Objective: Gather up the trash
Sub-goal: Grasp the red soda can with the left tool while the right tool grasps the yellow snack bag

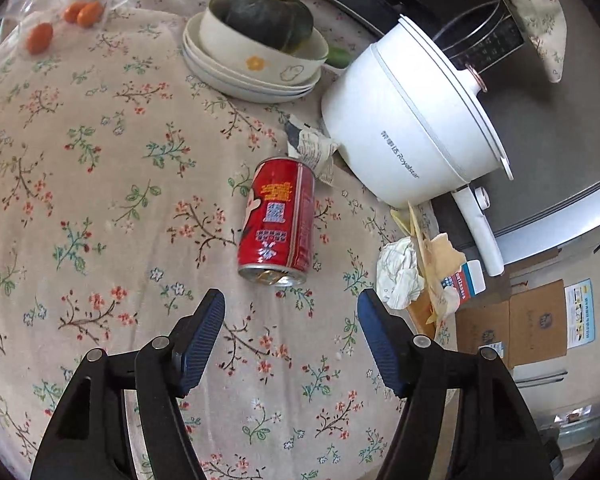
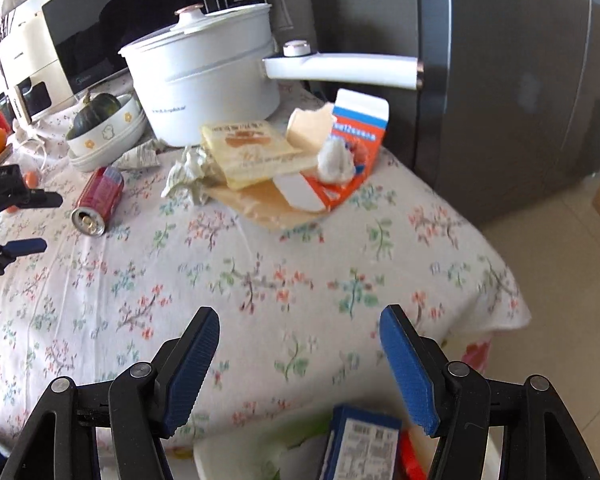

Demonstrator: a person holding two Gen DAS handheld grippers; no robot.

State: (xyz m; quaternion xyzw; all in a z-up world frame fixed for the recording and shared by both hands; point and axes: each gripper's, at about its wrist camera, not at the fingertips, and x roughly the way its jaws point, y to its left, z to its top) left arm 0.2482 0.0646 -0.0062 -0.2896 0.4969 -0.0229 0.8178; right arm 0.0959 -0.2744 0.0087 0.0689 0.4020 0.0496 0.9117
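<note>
Soft, even daylight fills both my views, with only faint shadows. My left view is sharp: the print on the red can (image 1: 278,222) reads crisply. My right view smears the floral tablecloth (image 2: 260,272) near the desk's front edge. Fisheye bends everything toward the dark corners.

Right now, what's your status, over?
Both grippers, left and right, open, empty. Red can lying ahead of left. Path clear.
</note>
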